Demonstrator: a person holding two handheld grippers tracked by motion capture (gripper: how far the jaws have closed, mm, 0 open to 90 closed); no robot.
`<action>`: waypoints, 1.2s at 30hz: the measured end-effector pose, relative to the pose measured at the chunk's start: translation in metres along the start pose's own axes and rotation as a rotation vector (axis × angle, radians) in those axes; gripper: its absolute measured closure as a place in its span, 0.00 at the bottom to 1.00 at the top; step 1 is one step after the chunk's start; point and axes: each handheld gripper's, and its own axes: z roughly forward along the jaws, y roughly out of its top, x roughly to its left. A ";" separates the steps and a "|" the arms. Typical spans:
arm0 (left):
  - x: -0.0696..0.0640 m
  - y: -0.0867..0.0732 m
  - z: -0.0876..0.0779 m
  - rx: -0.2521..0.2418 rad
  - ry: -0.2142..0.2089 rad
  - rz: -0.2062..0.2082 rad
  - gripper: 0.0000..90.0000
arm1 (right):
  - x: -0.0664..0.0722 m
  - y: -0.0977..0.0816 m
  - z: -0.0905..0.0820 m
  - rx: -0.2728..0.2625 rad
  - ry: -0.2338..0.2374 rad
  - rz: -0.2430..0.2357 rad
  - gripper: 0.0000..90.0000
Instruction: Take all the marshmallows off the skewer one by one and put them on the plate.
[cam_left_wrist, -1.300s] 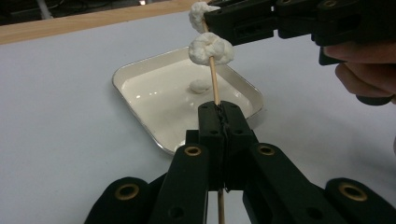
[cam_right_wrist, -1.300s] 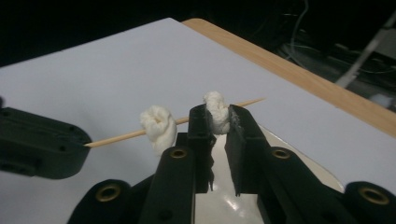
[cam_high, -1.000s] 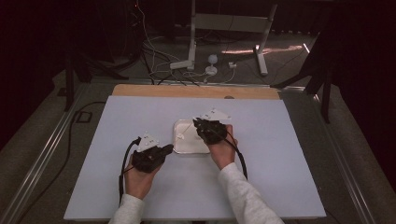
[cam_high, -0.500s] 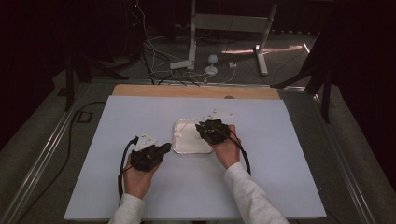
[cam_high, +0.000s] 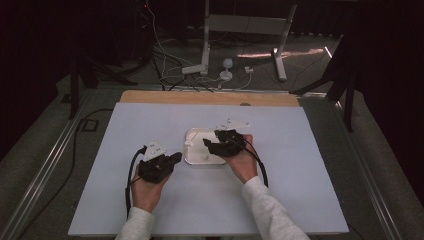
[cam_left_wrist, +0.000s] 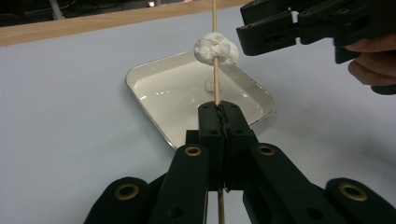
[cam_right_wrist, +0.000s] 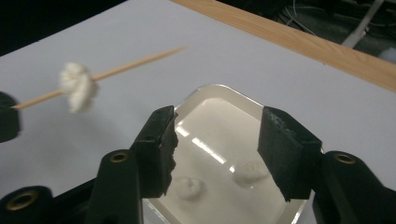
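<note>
skewer: 1 | marshmallows: 1 threaded, 2 in tray

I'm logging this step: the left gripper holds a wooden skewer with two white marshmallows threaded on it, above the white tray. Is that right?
Not quite. The skewer carries one white marshmallow, not two; the left gripper view shows this. The left gripper is shut on the skewer near the white tray. Two more pieces lie in the tray, seen in the right gripper view.

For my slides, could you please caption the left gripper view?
Left tongs shut on a skewer carrying a marshmallow above a white tray.
</note>
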 end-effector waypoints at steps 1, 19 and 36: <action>0.000 0.000 0.000 0.000 0.000 0.000 1.00 | 0.002 0.001 -0.002 -0.009 0.009 -0.003 0.49; 0.000 0.000 0.000 -0.006 -0.005 -0.010 1.00 | 0.045 0.006 -0.004 -0.072 0.077 -0.125 0.45; 0.000 0.002 -0.002 -0.014 -0.013 -0.023 1.00 | 0.061 0.006 0.001 -0.097 0.081 -0.158 0.66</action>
